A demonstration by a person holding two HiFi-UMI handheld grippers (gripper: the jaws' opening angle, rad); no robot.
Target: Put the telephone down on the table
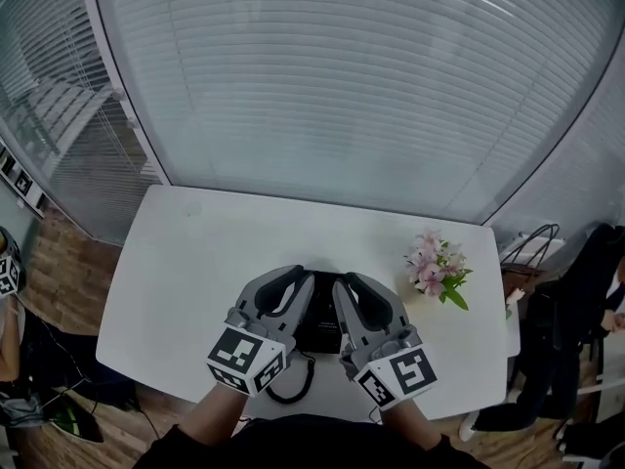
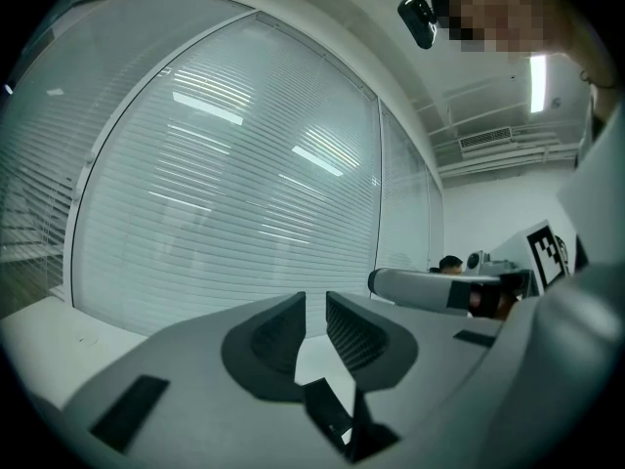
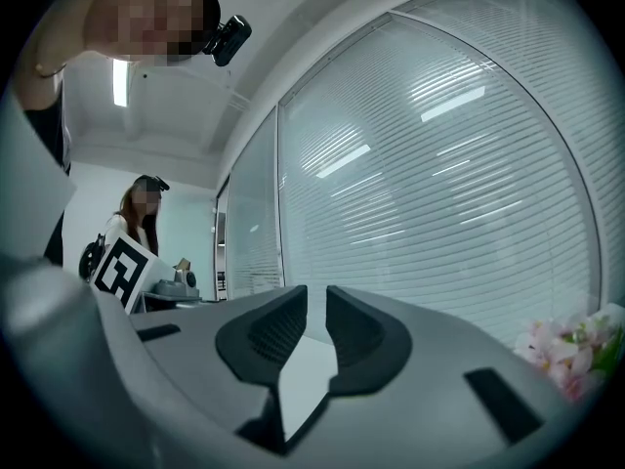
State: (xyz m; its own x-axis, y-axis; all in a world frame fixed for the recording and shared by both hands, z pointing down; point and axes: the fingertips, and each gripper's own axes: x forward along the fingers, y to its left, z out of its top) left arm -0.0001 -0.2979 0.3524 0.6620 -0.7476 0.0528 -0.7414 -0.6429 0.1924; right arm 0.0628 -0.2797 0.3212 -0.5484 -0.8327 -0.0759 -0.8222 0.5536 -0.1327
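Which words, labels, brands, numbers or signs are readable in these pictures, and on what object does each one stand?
No words or numbers can be read anywhere.
Marker cubes: only black-and-white square patterns, no letters.
Telephone: any print on it is too small to read.

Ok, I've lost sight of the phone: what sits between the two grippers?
The black telephone lies between the left gripper and the right gripper on the white table; the head view shows it.
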